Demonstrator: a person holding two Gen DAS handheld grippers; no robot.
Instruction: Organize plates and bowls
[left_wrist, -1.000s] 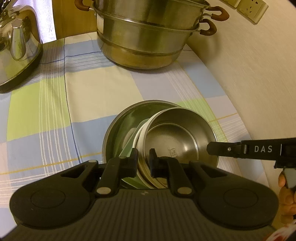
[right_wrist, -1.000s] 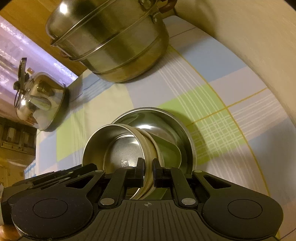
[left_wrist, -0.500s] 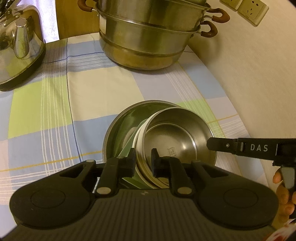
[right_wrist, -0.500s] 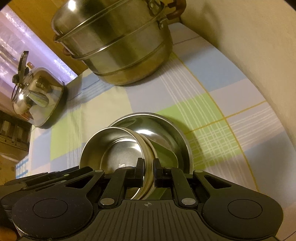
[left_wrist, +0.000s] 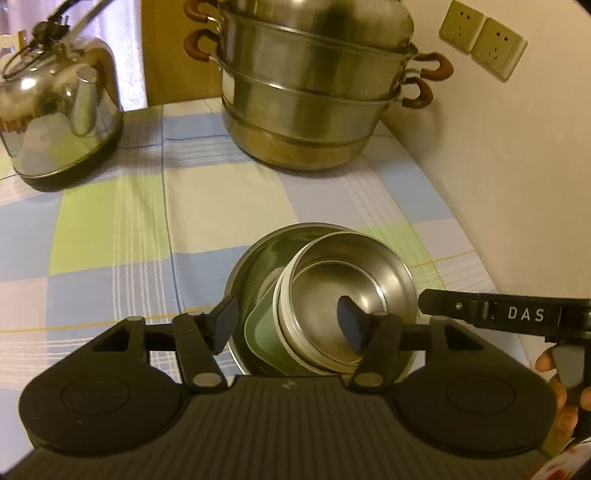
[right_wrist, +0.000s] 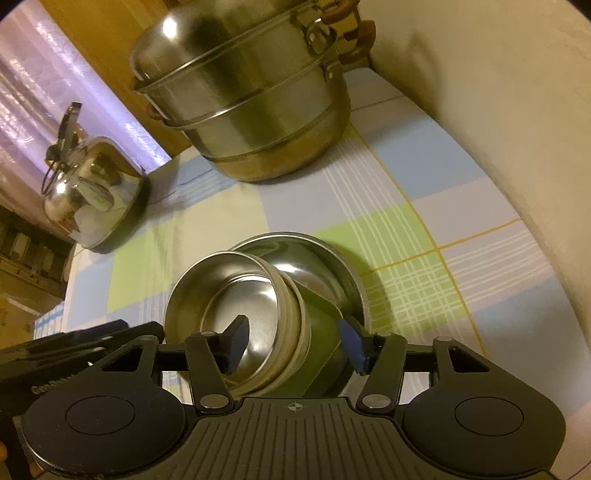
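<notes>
While the steel steamer pot (left_wrist: 314, 99) stands at the back of the checked tablecloth (left_wrist: 110, 221), the left wrist view shows the left gripper (left_wrist: 288, 325) spread wide and holding nothing, its fingers straddling a small steel bowl (left_wrist: 347, 295). That bowl sits tilted inside a larger steel bowl (left_wrist: 266, 251), propped on a green plate (left_wrist: 262, 332), the whole stack on the cloth in front of the pot. One pad hovers over the small bowl's hollow; whether it touches the metal cannot be told. A kettle (left_wrist: 62, 122) stands to the pot's left, and the right gripper (left_wrist: 480, 314) reaches in from the side nearest the wall.

From the right wrist view, the right gripper (right_wrist: 295, 343) is likewise wide open and empty, one finger over the small steel bowl (right_wrist: 236, 295), the other beside the green plate (right_wrist: 321, 339), within the larger steel bowl (right_wrist: 314, 251). The steamer pot (right_wrist: 251, 103) looms behind, with the kettle (right_wrist: 92, 192) off to its left.

Thin steel of this kind is probably light, rigid and slippery (polished walls give pads little bite), so the rolled rim looks the surest place to pinch. A tilted bowl may well slide or clatter if nudged.
</notes>
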